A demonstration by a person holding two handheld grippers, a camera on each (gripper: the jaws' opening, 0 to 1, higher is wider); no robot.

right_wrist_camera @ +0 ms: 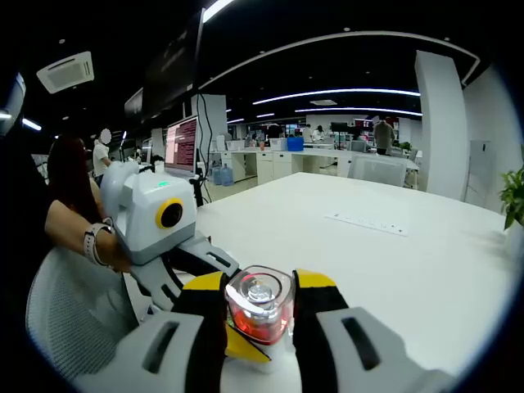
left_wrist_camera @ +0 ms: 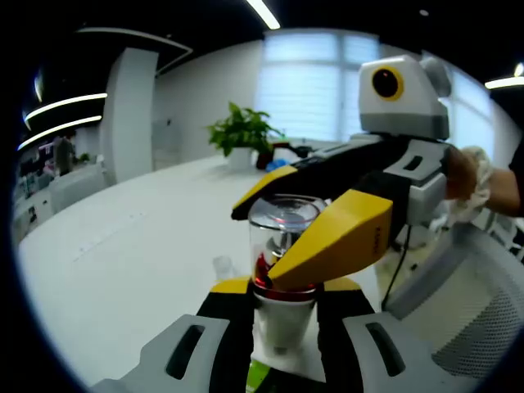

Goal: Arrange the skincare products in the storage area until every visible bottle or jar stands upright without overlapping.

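Seen in the left gripper view, from left to right: a white table (left_wrist_camera: 123,246) spreading far to the left, a potted plant (left_wrist_camera: 244,131) at its far edge, then in the middle a skincare bottle (left_wrist_camera: 282,270) with a clear cap and a red ring under it. Stood upright, long axis running straight up, white lower body held between the two jaws of the left gripper (left_wrist_camera: 282,299), which rose from the near edge on both sides of it. Clenched on the bottle body, as far as could be judged. Came in from the right the right gripper (left_wrist_camera: 315,237), yellow tips pressed on the cap from both sides, one in front and one behind. Further right, a hand (left_wrist_camera: 475,176) on its handle, and a white mesh chair back (left_wrist_camera: 475,311) at the near right.

In the right gripper view, same bottle (right_wrist_camera: 260,307) seen from the cap end, lying straight ahead between the right gripper's own jaws (right_wrist_camera: 260,315); closed on the cap. The left gripper (right_wrist_camera: 184,262) reached in from the left, below the cap.

Both claws equally near, on one axis: lower one on the body, upper one on the cap. Not resting on the table, so not yet set in any storage place. Probably needed next: one claw released, bottle lowered upright.
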